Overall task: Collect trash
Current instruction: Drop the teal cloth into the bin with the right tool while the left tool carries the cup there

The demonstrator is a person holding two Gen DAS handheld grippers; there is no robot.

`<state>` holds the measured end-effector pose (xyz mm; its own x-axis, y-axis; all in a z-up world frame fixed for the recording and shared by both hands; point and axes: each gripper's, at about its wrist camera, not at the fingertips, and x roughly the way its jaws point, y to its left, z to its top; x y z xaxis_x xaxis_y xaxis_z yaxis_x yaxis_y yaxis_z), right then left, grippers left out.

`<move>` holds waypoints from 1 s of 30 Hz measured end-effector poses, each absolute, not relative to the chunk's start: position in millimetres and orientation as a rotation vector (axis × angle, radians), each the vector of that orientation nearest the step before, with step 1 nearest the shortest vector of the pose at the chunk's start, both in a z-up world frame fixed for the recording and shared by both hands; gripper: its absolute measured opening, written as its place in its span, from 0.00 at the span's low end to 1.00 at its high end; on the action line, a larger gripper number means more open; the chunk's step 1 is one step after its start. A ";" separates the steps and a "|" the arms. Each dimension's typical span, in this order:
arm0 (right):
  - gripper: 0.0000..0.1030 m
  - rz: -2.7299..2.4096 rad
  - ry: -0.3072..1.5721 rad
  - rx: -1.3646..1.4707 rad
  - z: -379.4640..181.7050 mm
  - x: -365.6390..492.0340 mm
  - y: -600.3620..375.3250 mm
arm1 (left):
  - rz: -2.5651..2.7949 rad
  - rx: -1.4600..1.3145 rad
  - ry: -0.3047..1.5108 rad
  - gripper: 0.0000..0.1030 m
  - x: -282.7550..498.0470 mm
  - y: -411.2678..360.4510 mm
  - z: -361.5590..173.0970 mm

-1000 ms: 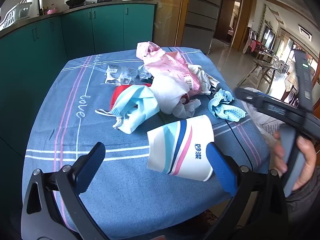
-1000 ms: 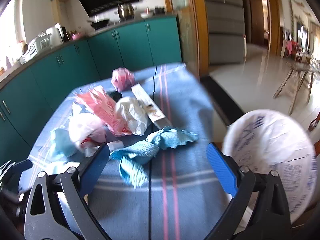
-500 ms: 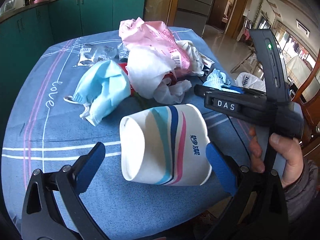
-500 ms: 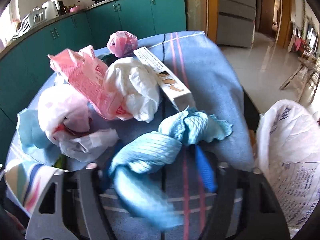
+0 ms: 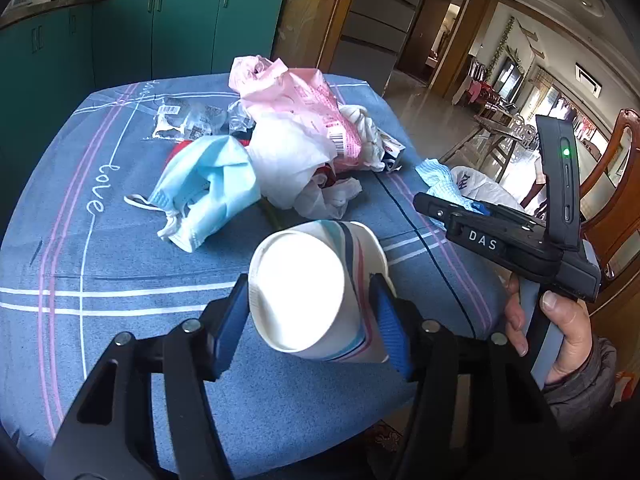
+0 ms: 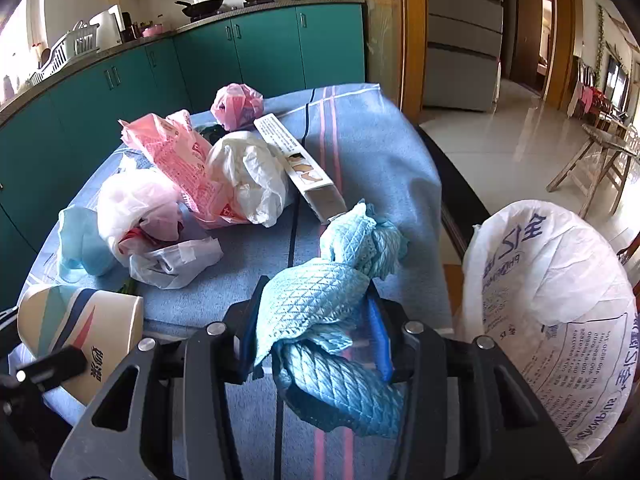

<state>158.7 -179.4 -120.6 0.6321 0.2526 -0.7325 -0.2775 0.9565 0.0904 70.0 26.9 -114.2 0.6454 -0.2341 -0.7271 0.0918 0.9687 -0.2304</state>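
Both claws have just closed: the left gripper (image 5: 310, 312) pinches the cup (image 5: 312, 284), the right gripper (image 6: 314, 330) the cloth (image 6: 320, 300), both on the table (image 5: 120, 360); next, lift them to the bag (image 6: 560, 300)

We read "love" stitched in white on the blue tablecloth (image 5: 100, 196), far left of the left gripper (image 5: 310, 312). "DAS" stands in white on the right gripper's black body (image 5: 482, 240), to its right.
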 end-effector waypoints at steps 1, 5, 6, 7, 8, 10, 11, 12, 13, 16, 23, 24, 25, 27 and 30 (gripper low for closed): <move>0.44 0.301 0.828 -0.035 -119.6 157.3 -179.9 | -0.184 -0.177 0.846 0.57 68.5 27.7 -113.0; 0.44 0.298 0.799 -0.041 -112.6 150.3 -184.7 | -0.162 -0.185 0.817 0.52 61.1 33.4 -106.1; 0.44 0.296 0.791 -0.042 -110.8 150.7 -185.2 | -0.155 -0.180 0.811 0.52 60.3 34.4 -103.6; 0.44 0.290 0.780 -0.040 -107.2 149.6 -189.6 | -0.149 -0.180 0.807 0.52 59.7 35.6 -102.3; 0.43 0.281 0.772 -0.037 -104.6 148.8 -194.1 | -0.144 -0.184 0.801 0.52 59.0 36.8 -100.5; 0.43 0.243 0.743 -0.024 -94.5 146.8 -212.9 | -0.141 -0.199 0.788 0.52 56.8 39.4 -96.3; 0.43 0.223 0.731 -0.023 -91.1 145.3 -221.5 | -0.142 -0.207 0.777 0.52 56.4 39.6 -92.6; 0.43 0.182 0.715 -0.023 -85.8 144.6 -235.3 | -0.148 -0.210 0.769 0.52 56.2 38.9 -89.5; 0.43 0.136 0.705 -0.020 -82.0 144.8 -250.4 | -0.154 -0.212 0.763 0.52 55.4 37.6 -86.9; 0.43 0.019 0.719 0.017 -81.4 148.6 -295.7 | -0.199 -0.220 0.742 0.52 59.2 26.5 -77.2; 0.51 -0.103 0.847 0.010 -111.9 155.8 -345.5 | -0.376 -0.141 0.765 0.52 94.8 -52.3 -67.4; 0.60 -0.109 0.874 -0.006 -116.4 157.1 -347.7 | -0.406 -0.128 0.772 0.52 102.0 -66.9 -67.6; 0.64 -0.124 0.891 -0.027 -120.7 157.4 -350.5 | -0.438 -0.112 0.779 0.52 111.4 -83.7 -68.7; 0.84 -0.158 0.877 -0.041 -120.8 151.5 -356.6 | -0.474 -0.088 0.794 0.52 129.6 -111.1 -70.9; 0.88 -0.170 0.816 0.006 -109.0 135.9 -377.9 | -0.537 -0.081 0.821 0.52 155.3 -147.8 -75.9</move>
